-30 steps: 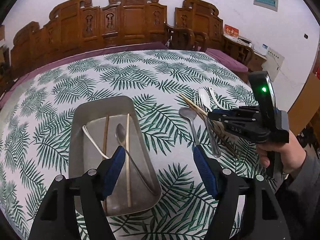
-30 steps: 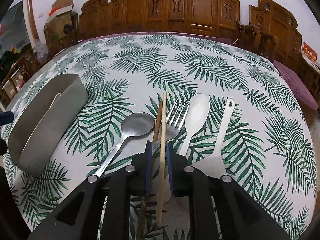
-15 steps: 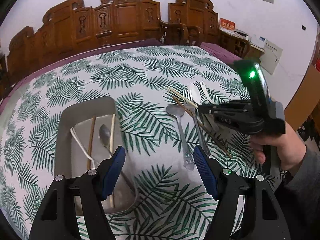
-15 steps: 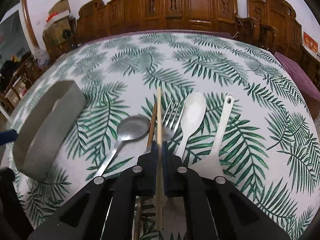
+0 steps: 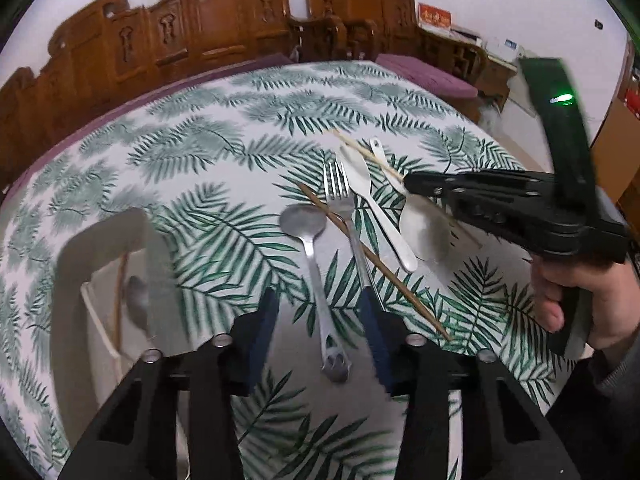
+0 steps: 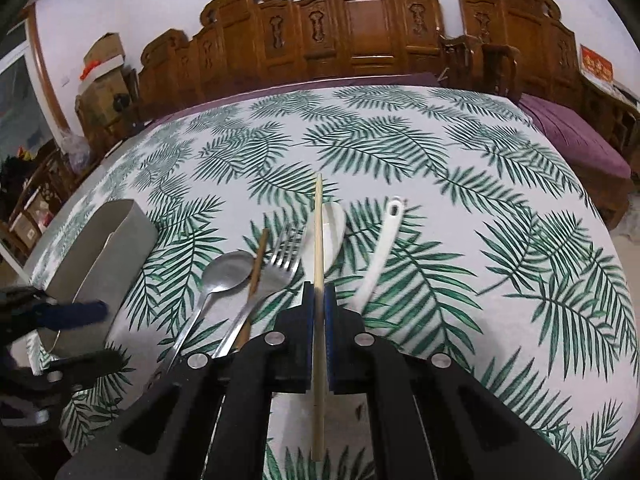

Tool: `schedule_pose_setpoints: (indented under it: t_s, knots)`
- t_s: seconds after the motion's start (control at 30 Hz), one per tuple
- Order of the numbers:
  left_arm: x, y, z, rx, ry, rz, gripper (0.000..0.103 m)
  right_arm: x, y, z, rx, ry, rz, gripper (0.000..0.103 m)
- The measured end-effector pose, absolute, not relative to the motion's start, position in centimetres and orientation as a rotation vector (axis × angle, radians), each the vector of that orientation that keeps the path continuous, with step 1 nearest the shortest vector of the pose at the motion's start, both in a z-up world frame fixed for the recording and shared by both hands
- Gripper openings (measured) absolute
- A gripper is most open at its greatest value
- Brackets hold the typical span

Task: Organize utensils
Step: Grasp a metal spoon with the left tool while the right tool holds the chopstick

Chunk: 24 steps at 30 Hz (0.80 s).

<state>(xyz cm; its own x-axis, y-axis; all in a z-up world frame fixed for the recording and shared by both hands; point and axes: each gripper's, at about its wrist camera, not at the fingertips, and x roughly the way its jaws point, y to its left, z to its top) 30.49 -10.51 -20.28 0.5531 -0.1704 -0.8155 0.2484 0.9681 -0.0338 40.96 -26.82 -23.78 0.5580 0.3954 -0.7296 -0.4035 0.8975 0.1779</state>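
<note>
Right claw (image 6: pixel 319 312) clamped on the pale bamboo chopstick (image 6: pixel 318 280), blue pads pressed to both sides; stick runs straight ahead along the fingers, lifted off the counter (image 6: pixel 500 208), its far tip over the white plastic spoon (image 6: pixel 334 224). Left claw (image 5: pixel 320 320) apart, blue pads straddling the handle of the steel spoon (image 5: pixel 308 236), nothing gripped; left view is motion-blurred. Landmark: steel fork (image 5: pixel 340 200). Just left of the fork, touching or nearly so, lies the steel spoon, bowl up, handle toward the left claw. Dark wooden chopstick (image 5: pixel 372 260) crosses the fork diagonally, over its neck. Just right of the fork is the white plastic spoon, then a white ceramic soup spoon (image 5: pixel 420 224), its bowl partly hidden under the right claw in the left view. Well left of the fork sits the steel tray (image 5: pixel 104 240); inside it I can make out a wooden chopstick (image 5: pixel 119 300) and a metal spoon (image 5: pixel 136 300), remaining contents too blurred to tell. In the right view the tray (image 6: pixel 116 236) shows side-on with the left claw (image 6: pixel 76 336) just in front of it. Hand (image 5: pixel 576 300) grips the right claw's handle, green LED lit on top. Counter cloth is white with green palm leaves. Beyond the fork, past the counter edge, carved wooden chairs (image 6: pixel 360 28) line the wall.
</note>
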Motion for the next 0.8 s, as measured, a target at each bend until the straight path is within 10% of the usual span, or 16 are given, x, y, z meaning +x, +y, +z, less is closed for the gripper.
schedule_pose_setpoints:
  t_s: [0.8]
  knots:
    - [34.9,-10.9,-24.1,0.102,1.05,-0.176,0.005,41.1,-26.0,-24.0,0.012,0.87,0.512,0.006]
